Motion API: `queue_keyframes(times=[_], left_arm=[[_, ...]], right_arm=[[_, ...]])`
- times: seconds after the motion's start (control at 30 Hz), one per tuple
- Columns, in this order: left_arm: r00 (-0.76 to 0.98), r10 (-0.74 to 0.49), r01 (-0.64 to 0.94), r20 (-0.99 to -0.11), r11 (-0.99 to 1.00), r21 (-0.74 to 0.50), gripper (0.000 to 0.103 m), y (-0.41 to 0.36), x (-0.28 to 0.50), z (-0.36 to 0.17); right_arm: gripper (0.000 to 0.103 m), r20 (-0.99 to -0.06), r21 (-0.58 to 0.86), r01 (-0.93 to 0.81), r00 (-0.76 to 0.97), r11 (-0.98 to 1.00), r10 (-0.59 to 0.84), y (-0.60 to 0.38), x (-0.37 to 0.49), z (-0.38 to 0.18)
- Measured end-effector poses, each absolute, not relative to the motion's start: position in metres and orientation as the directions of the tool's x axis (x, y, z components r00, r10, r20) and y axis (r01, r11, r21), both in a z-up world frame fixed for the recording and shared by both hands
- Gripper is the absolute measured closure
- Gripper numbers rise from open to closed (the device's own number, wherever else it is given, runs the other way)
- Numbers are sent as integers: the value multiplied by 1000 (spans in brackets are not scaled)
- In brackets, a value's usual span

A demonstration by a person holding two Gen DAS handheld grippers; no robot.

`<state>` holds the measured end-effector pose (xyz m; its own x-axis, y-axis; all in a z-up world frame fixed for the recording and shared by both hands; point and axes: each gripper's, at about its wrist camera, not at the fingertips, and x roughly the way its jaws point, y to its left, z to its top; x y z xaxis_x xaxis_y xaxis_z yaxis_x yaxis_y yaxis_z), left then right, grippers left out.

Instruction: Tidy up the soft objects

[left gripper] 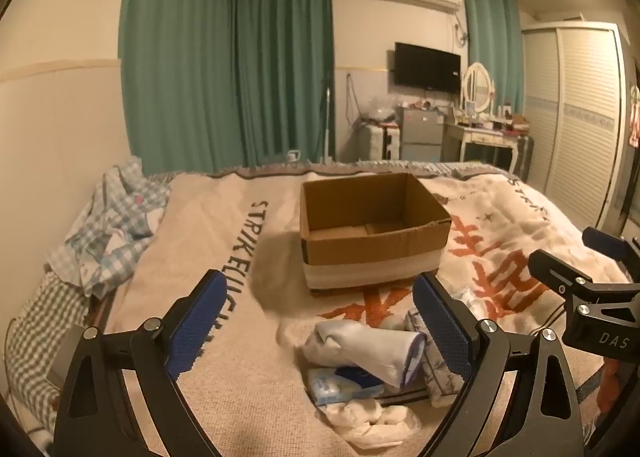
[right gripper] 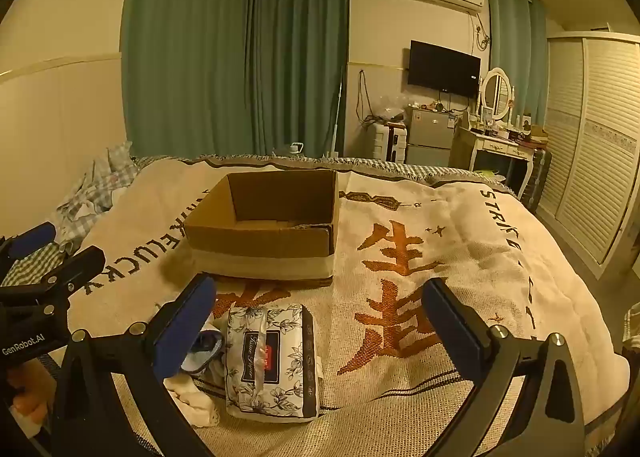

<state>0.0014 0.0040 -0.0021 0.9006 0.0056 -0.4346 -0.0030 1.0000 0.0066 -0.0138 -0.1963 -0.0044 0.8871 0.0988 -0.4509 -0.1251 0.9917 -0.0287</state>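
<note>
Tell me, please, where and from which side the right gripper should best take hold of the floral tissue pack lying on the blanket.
Probably across its narrow width, one finger on each long side, coming down from above. The floral tissue pack lies flat, long axis pointing toward the cardboard box, top face clear. The open right gripper looks wide enough. Soft items crowd its left edge, so descend carefully there.

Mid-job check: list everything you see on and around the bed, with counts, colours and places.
cardboard box: 1, brown, open, mid-bed
tissue pack: 1, white with floral print, near side of the bed
rolled cloth: 1, pale blue-white, beside the tissue pack
small blue pack: 1, under the rolled cloth
white cloth: 1, crumpled, nearest edge
blanket: 1, cream, orange characters
checked bedding: blue-white heap, bed's left side
left gripper: open
right gripper: open
</note>
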Motion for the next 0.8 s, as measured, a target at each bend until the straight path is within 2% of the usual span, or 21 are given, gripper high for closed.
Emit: queue_keyframes(times=[0.8], left_arm=[[899,10,-8,-439,1000,7,8,7,1,-8]], right_arm=[[0,-463,-34,-134,881,990,104,-194,-14,-8]])
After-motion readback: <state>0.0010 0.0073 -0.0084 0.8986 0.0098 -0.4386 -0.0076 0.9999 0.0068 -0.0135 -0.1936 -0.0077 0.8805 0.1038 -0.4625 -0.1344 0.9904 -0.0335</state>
